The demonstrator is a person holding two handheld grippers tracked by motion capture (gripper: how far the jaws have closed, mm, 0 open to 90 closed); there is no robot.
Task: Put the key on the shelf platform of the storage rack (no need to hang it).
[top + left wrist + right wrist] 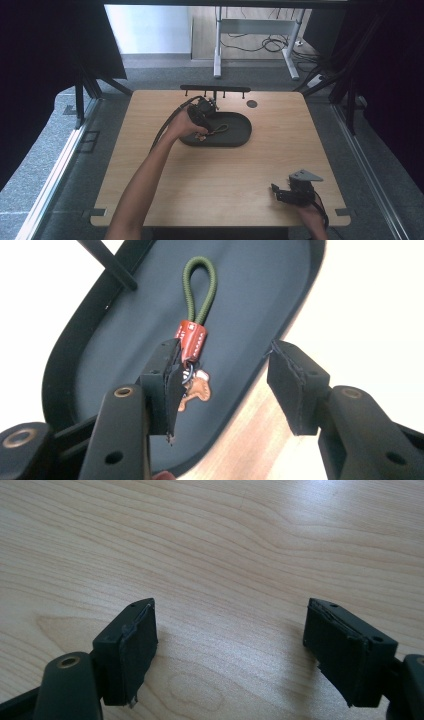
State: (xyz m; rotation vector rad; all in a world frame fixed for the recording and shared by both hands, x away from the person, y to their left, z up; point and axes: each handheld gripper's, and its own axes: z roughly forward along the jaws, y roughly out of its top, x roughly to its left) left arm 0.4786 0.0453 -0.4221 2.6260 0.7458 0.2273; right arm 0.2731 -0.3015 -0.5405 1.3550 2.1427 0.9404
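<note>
My left gripper [222,385] over near end of dark oval tray [100,350], jaws spread wide, nothing clamped. Keychain [195,340] — green cord loop, red sleeve, small tan charm — lies flat on tray floor, its charm end just beside one jaw pad, between the two. I judge approach done, grasp not yet made; closing and lift both left. My right gripper [292,192] parked at near right of wooden table [300,130] — jaws wide apart, empty, bare wood ahead of it.

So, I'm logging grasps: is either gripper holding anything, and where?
Nothing held: the left gripper is open over the keychain, the right gripper open.
</note>
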